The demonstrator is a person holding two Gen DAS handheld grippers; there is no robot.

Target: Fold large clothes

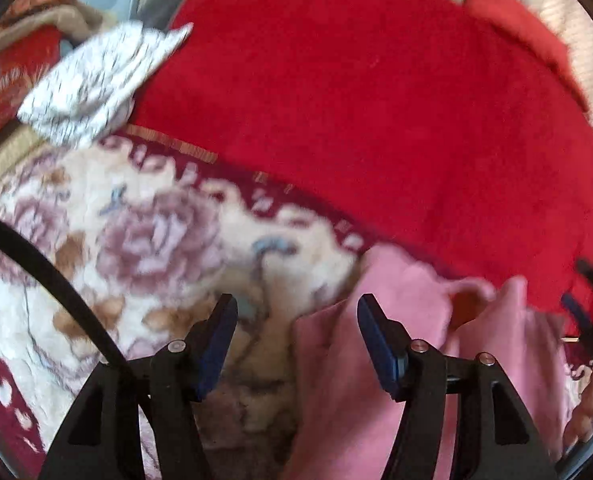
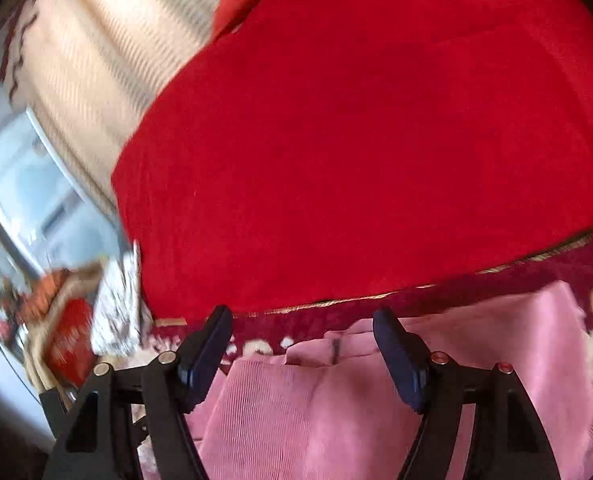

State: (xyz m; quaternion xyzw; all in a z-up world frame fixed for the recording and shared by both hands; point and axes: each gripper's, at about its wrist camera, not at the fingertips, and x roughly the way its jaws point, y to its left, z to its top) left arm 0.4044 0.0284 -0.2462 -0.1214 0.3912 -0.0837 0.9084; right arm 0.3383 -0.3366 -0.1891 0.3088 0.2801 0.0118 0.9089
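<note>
A pink ribbed garment lies crumpled on a cream floral blanket with a dark red border. My left gripper hovers over the garment's left edge, open, with nothing pressed between its pads. In the right wrist view the same pink garment spreads below my right gripper, which is open above its collar end. A blue pad of the right gripper shows at the right edge of the left wrist view. Both views are motion-blurred.
A large red blanket covers the surface beyond the garment. A white patterned cloth lies at its left end beside stacked red and tan textiles. Cream ribbed fabric sits behind. A black cable crosses the left.
</note>
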